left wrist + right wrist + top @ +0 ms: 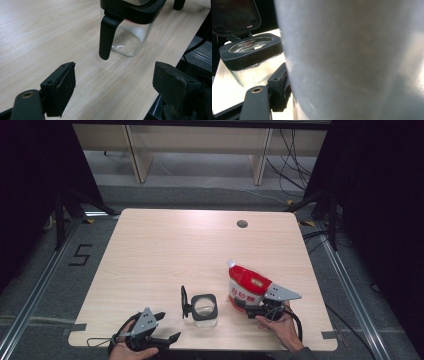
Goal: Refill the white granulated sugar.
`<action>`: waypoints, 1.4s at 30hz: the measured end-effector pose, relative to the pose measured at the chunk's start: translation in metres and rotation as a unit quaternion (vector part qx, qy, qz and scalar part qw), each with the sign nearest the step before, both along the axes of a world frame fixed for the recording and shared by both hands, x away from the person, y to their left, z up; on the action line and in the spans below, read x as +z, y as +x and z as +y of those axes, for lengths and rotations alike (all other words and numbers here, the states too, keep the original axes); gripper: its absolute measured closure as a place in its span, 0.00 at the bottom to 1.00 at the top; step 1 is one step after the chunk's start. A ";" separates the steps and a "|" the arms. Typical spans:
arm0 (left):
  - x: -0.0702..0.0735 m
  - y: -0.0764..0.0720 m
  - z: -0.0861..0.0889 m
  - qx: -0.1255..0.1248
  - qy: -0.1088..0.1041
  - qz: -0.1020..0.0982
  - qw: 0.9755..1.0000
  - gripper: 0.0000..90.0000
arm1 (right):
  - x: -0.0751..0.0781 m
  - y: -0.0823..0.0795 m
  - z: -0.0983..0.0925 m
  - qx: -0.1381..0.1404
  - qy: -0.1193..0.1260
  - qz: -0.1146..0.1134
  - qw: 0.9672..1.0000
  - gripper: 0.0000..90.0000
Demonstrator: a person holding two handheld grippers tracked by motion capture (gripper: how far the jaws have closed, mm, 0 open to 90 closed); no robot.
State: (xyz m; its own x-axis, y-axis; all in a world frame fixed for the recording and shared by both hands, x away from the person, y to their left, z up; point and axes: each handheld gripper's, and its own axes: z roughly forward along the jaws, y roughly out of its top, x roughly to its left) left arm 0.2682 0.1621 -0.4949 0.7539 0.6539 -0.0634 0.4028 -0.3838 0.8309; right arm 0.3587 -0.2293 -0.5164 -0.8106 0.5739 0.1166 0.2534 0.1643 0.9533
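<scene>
Right now I am gripping a red and white pouch [246,286] with my right gripper [251,308], whose jaws are pinching its lower end; in the right gripper view the pouch [352,60] is looming as a pale, blurred wall against my one visible pad [279,85]. The pouch is standing tilted near the table's [165,250] front right, its white spout pointing up and away, with a label and printed characters showing on its red face. Just to its left a clear square jar [205,310] with a black rim is sitting, its black hinged lid standing open. My left gripper [167,326] is resting at the front left, its fingers [60,87] spread wide over bare wood, clasping nothing, the jar [130,37] just ahead of them
</scene>
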 end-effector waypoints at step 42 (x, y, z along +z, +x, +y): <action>-0.001 -0.002 0.001 0.021 -0.004 0.005 1.000 0.20 | 0.065 -0.062 -0.003 -0.024 -0.245 -0.208 0.947 0.43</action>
